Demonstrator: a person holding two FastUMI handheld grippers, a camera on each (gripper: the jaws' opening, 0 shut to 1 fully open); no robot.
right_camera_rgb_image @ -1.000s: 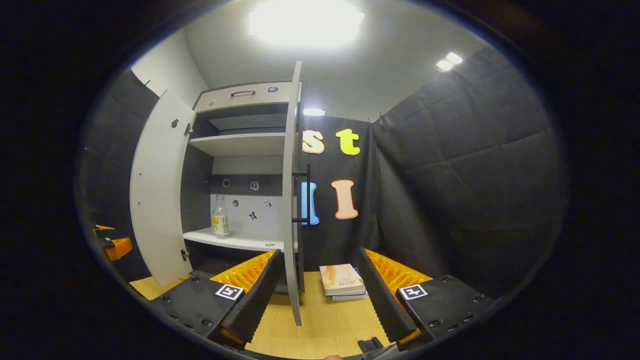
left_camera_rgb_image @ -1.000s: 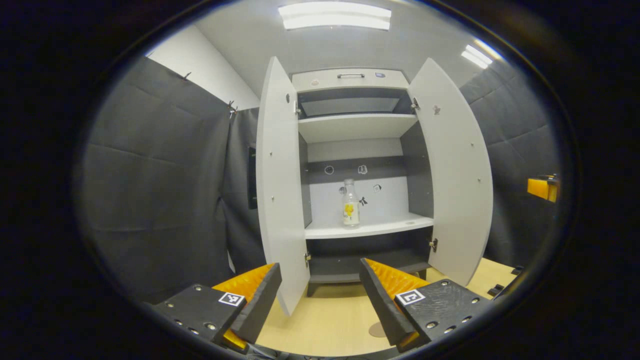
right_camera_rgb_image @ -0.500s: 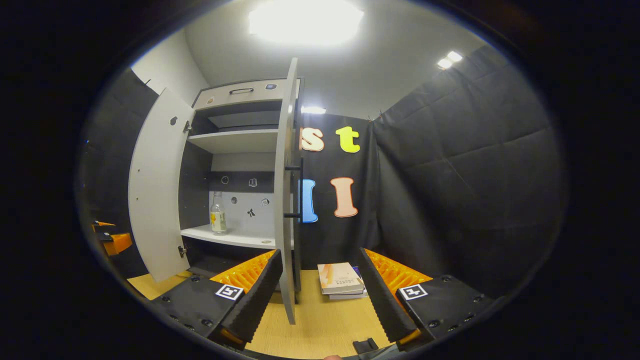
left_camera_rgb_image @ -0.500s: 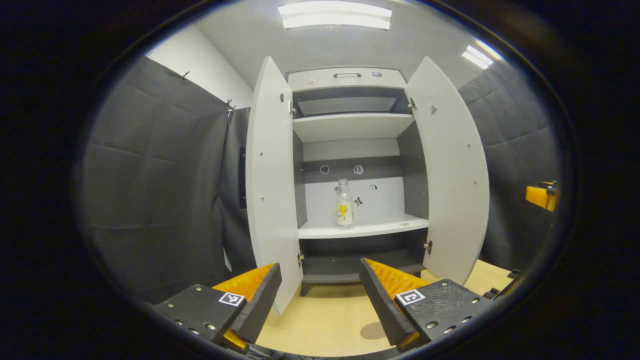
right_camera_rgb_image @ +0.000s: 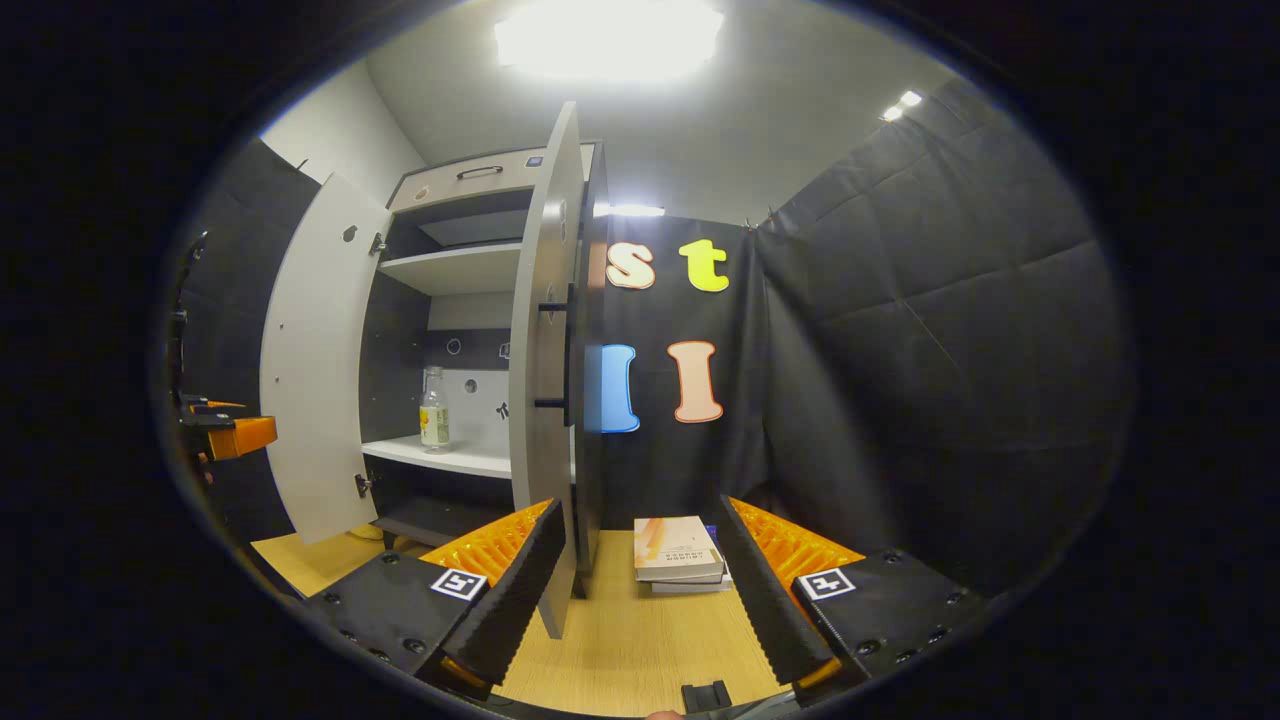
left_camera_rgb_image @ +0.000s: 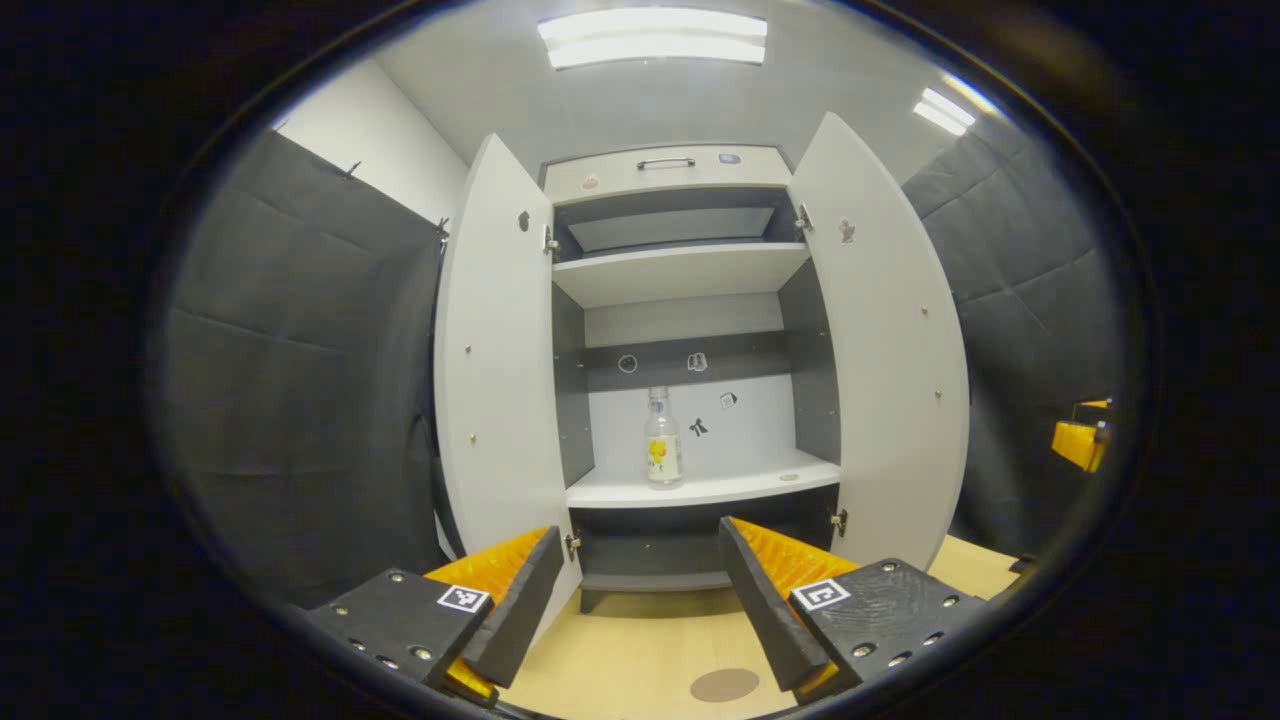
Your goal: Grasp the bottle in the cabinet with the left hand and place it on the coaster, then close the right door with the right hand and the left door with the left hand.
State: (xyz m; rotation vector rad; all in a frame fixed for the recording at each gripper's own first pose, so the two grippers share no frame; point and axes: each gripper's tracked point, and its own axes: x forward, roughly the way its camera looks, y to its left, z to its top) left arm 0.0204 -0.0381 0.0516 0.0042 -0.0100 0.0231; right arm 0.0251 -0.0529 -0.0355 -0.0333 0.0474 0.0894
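Left gripper view first: the bottle (left_camera_rgb_image: 662, 438) stands upright on the cabinet's (left_camera_rgb_image: 690, 170) middle shelf (left_camera_rgb_image: 745, 487), towards the left of the opening, well apart from the left gripper (left_camera_rgb_image: 640, 600), whose fingers are spread wide with nothing between them. Both doors hang open, left door (left_camera_rgb_image: 495, 370) and right door (left_camera_rgb_image: 885, 350) swung outward.

Now the handling. That bottle looks like clear glass or hard plastic, I can't tell which from this far off, so treat it as stiff, smooth and likely slippery, and possibly breakable. It seems to be mostly empty, so light and easy to tip. My call: take it around the labelled body, below the shoulder, where the sides run straight, rather than at the narrow neck.

Looks: a slim clear bottle, short neck, pale cap, a label with a yellow motif on the lower half.

Down on the wooden table (left_camera_rgb_image: 630, 660) sits the round brown coaster (left_camera_rgb_image: 724, 685), near the front edge, between the fingers in frame.

Right gripper view: the right gripper (right_camera_rgb_image: 640, 600) is spread open too, empty, near the right door's outer edge.
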